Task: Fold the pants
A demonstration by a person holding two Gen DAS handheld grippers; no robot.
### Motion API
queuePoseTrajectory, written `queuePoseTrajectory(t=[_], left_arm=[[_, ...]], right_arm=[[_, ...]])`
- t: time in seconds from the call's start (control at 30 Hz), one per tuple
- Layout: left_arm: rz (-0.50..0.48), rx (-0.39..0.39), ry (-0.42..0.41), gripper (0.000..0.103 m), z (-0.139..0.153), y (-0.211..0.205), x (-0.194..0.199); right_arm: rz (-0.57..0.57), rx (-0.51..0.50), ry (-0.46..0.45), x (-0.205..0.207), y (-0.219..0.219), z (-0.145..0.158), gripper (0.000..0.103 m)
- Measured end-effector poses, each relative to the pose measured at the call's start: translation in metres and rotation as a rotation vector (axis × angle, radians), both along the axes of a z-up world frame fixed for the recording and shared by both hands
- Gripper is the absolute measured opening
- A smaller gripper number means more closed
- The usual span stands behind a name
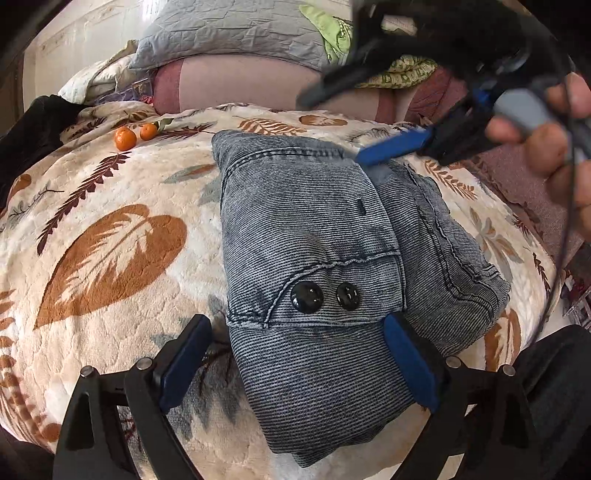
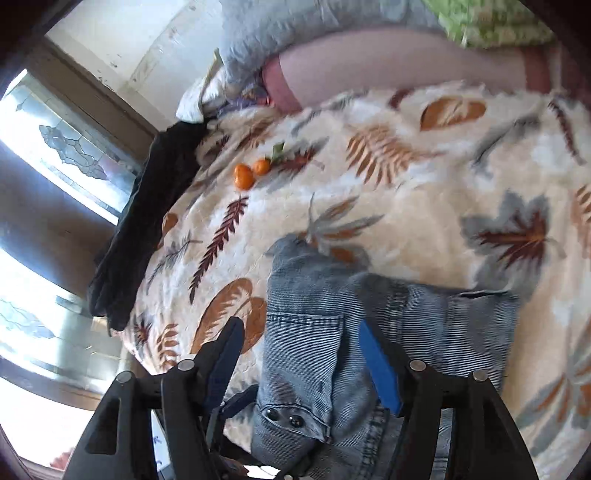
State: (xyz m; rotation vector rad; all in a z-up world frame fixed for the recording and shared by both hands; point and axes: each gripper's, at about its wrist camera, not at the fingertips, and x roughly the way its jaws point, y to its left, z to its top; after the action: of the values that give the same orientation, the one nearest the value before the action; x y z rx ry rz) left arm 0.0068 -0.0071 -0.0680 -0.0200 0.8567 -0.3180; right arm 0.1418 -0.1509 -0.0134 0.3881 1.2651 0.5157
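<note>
Blue-grey denim pants [image 1: 314,236] lie folded into a compact bundle on a leaf-patterned blanket [image 1: 110,229], with two black buttons [image 1: 306,297] facing up. My left gripper [image 1: 297,321] is open, its blue pads standing either side of the bundle's near end without pressing it. At the top right of the left wrist view, blurred, my right gripper [image 1: 364,116] is held by a hand [image 1: 546,147] over the far end of the pants, jaws apart. In the right wrist view this gripper [image 2: 300,325] hovers open just above the folded pants [image 2: 424,321], gripping nothing.
Two small tangerines [image 1: 135,136] lie on the blanket at the far left. A black garment [image 2: 147,221] hangs over the bed's left edge by a window [image 2: 70,147]. Pillows [image 1: 229,33] and bedding pile up at the back.
</note>
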Motion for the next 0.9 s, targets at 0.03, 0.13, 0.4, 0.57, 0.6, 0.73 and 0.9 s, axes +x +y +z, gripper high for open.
queuePoseTrajectory(t=[0.03,0.13,0.4,0.57,0.6,0.73,0.9], left_arm=[[0.000,-0.014,-0.001,0.095,0.001,0.003,-0.002],[0.049,-0.136,-0.080,0.093,0.024,0.024,-0.015],[0.127,-0.103,0.065,0.093,-0.004,0.035,0.007],[0.107,-0.010,-0.008,0.093,-0.001,0.022,0.002],[0.112,-0.036,0.011,0.093,-0.003,0.025,0.003],[0.108,-0.045,0.016,0.094,-0.003,0.026,0.006],[0.121,-0.047,0.007,0.094,-0.003,0.027,0.003]], right_arm=[[-0.002,-0.046,0.064,0.009,-0.002,-0.025,0.068],[-0.094,0.018,0.139,0.011,-0.025,-0.063,0.048],[-0.012,-0.178,-0.004,0.007,0.009,-0.001,0.051],[0.208,-0.495,-0.187,0.041,0.096,0.038,0.076],[0.253,-0.578,-0.191,0.050,0.113,0.033,0.076],[0.383,-0.729,-0.077,0.078,0.148,-0.010,0.076],[0.331,-0.761,-0.009,0.098,0.133,-0.032,0.019]])
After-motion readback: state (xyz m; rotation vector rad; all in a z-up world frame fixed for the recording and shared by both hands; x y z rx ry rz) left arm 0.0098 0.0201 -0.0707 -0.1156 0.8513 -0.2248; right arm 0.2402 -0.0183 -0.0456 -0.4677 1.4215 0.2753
